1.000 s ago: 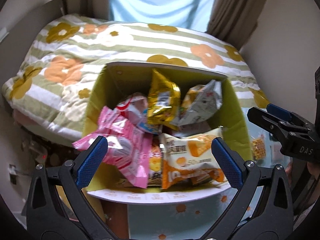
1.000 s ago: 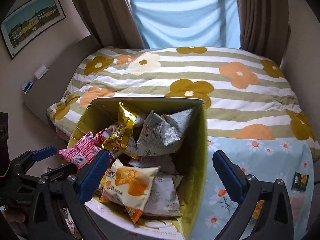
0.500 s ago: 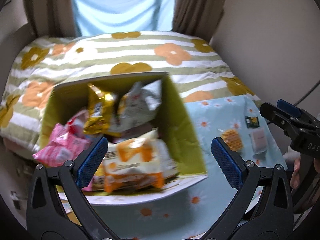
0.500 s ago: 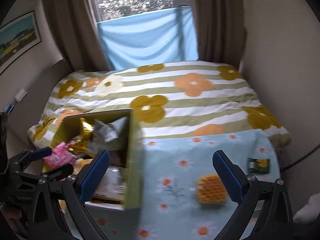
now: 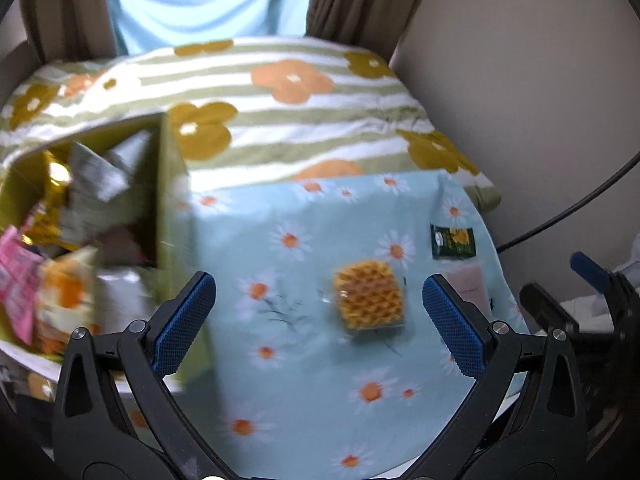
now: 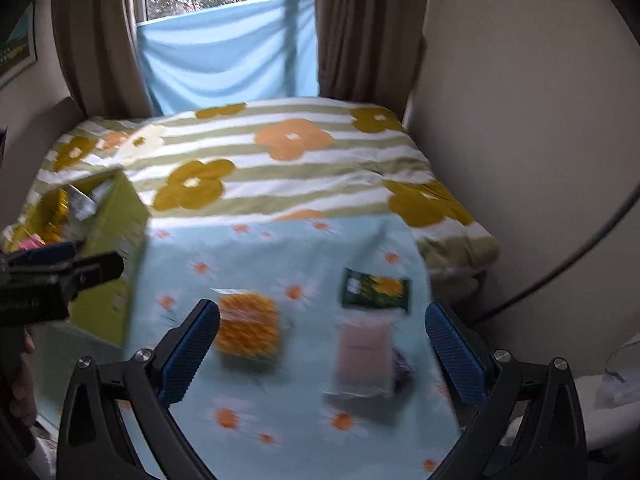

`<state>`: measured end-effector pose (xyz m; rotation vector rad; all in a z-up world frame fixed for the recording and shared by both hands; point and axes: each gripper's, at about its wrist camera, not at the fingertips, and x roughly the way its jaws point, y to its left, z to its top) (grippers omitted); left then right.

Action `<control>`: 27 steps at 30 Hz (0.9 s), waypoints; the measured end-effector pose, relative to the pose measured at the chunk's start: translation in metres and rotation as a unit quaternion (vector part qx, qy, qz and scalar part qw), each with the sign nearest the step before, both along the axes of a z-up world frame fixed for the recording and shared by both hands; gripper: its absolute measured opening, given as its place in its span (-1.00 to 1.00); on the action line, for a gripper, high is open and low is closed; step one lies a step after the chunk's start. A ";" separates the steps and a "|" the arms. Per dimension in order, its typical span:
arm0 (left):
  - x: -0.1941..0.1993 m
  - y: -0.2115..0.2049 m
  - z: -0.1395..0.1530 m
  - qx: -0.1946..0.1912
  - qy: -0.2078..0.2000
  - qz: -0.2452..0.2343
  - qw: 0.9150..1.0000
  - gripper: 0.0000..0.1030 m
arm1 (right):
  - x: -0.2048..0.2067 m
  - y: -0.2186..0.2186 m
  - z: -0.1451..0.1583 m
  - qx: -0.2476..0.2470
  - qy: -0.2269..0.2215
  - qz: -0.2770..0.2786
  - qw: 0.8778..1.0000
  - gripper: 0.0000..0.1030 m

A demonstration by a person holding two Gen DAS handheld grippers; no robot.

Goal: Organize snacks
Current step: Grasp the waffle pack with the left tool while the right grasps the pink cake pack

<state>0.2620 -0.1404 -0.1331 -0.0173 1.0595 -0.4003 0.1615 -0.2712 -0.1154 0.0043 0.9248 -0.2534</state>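
Both grippers have swung right since a second ago: the green box that filled each view then now sits off at the left edge, and loose snacks on the daisy cloth have come into sight.

Nearest, the left gripper (image 5: 319,314) hovers with its jaws spread wide and nothing between them; the right gripper (image 6: 322,350) hangs the same way, jaws wide apart and empty. Just beyond them, on the pale blue daisy cloth (image 5: 304,392), a waffle (image 5: 368,294) in clear wrap lies flat. To its right lies a pink pack (image 6: 363,354), blurred, with something dark purple tucked at its right edge that I cannot make out. Just past the pink pack lies a dark green sachet (image 6: 376,291), near the cloth's right side.

At the left, the box (image 5: 173,216) stands open, crammed with packets: pink, orange, gold and silver ones, too smeared to read. Behind everything the bed (image 6: 280,168) spreads in green stripes and big flowers, then brown curtains (image 6: 360,28) and a blue sheet (image 6: 228,52) across the window.
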 end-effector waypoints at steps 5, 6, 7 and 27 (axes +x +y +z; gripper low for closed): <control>0.002 -0.036 -0.049 0.003 0.057 0.011 0.998 0.99 | -0.014 -0.029 -0.040 0.007 0.019 -0.002 1.000 0.99; 0.002 -0.042 -0.056 0.006 0.063 0.013 0.998 0.99 | -0.014 -0.031 -0.045 0.008 0.022 -0.001 1.000 0.99; 0.003 -0.049 -0.065 0.011 0.071 0.014 0.997 0.99 | -0.017 -0.034 -0.054 0.009 0.027 0.001 1.000 0.99; 0.025 -0.123 -0.165 0.121 0.109 -0.030 0.986 1.00 | -0.011 -0.039 -0.136 -0.015 0.032 -0.009 0.999 0.99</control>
